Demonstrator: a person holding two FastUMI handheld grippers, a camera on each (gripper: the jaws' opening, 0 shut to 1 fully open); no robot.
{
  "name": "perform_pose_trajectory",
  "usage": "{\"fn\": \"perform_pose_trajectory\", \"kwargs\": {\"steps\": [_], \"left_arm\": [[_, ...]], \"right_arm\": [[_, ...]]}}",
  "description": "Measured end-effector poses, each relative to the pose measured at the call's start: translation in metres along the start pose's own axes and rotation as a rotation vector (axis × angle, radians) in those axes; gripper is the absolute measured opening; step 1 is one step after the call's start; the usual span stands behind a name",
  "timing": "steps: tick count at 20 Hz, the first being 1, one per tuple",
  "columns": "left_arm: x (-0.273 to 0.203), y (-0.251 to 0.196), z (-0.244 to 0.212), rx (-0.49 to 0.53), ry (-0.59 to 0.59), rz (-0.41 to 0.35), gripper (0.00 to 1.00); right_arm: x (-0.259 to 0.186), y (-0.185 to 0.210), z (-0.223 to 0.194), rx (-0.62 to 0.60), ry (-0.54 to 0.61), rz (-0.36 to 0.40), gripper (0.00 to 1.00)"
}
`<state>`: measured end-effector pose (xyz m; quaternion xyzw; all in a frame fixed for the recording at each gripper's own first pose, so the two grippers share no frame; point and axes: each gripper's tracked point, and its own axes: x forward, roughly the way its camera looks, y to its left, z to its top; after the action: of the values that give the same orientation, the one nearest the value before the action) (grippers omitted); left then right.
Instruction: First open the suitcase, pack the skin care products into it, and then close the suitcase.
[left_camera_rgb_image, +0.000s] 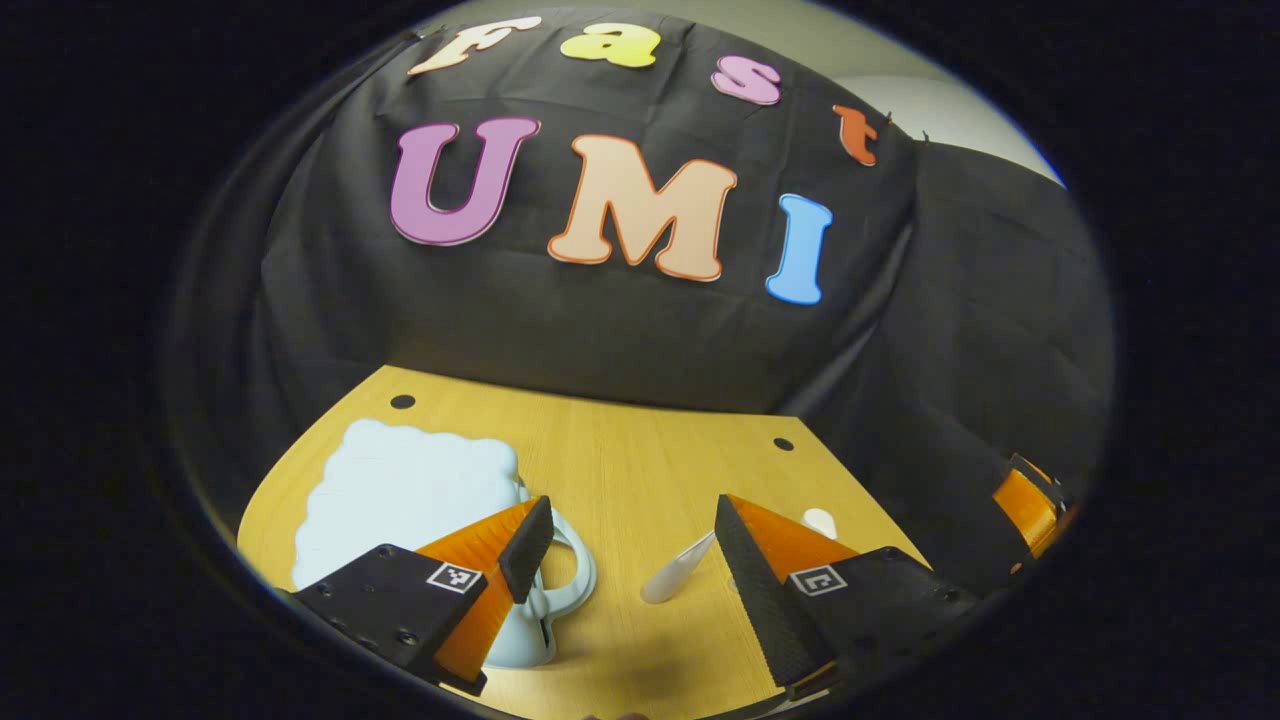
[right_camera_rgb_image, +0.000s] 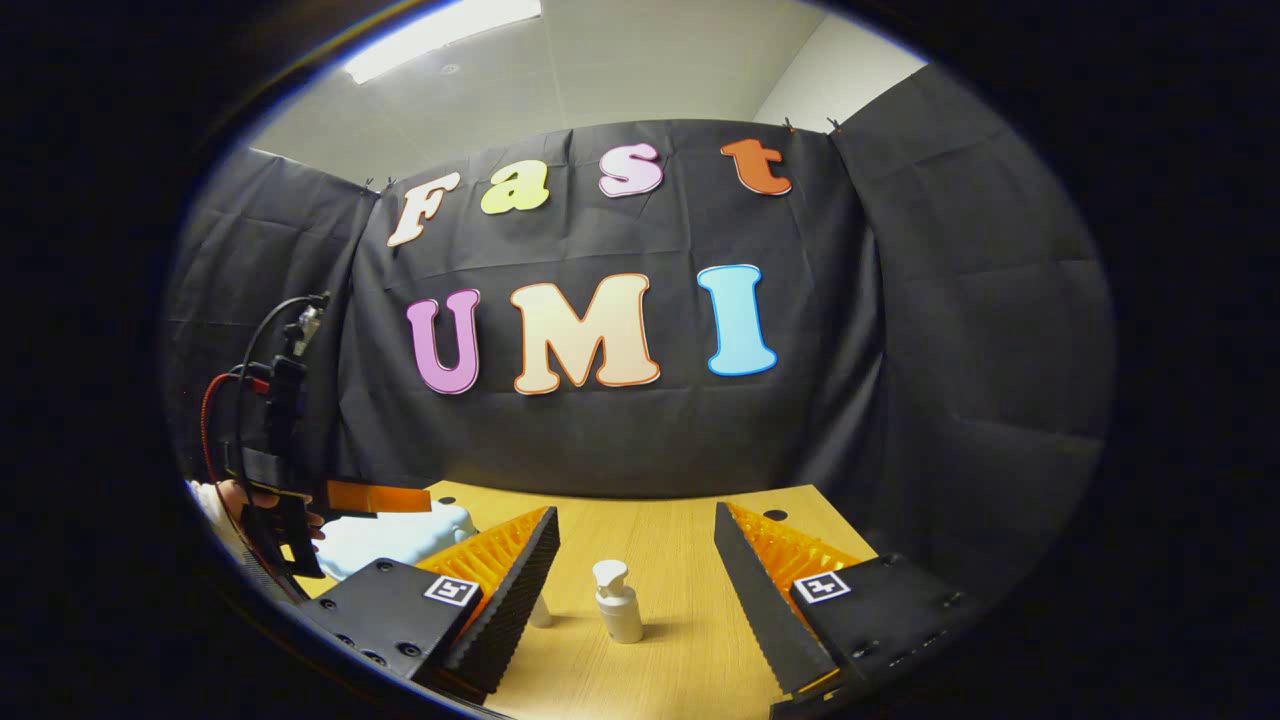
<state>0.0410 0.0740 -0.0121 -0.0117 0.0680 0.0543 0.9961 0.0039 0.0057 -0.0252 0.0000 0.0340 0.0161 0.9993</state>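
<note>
The left gripper is hanging over the wooden table with its two fingers spread wide and nothing between them. Just past its left finger, the pale blue suitcase is lying flat with its lid down and its handle pointing toward the gripper. It looks like the suitcase is not open yet. A small white tube is lying on the table between the fingers, a bit farther off.

The right gripper is spread wide too and is holding nothing. A little white pump bottle is standing up on the table, right in the gap ahead of its fingers. Another small white thing is peeking out beside its left finger, but it is too hidden to tell what it is.

The suitcase has to be opened first. If a gripper is grabbing only the handle, the whole case could slide or lift instead of the lid coming up. The bottle is tall and thin, so a bump from a finger could be tipping it over and rolling it away.
</note>
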Motion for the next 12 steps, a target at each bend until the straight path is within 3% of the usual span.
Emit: {"fn": "perform_pose_trajectory", "kwargs": {"steps": [4,12], "left_arm": [[0.039,0.013,-0.024,-0.070,0.149,0.000,0.96],[0.100,0.028,-0.069,-0.057,0.398,0.095,0.96]], "right_arm": [[-0.003,0.000,-0.005,-0.009,0.015,0.001,0.98],[-0.012,-0.008,-0.018,-0.013,0.047,-0.014,0.98]]}}
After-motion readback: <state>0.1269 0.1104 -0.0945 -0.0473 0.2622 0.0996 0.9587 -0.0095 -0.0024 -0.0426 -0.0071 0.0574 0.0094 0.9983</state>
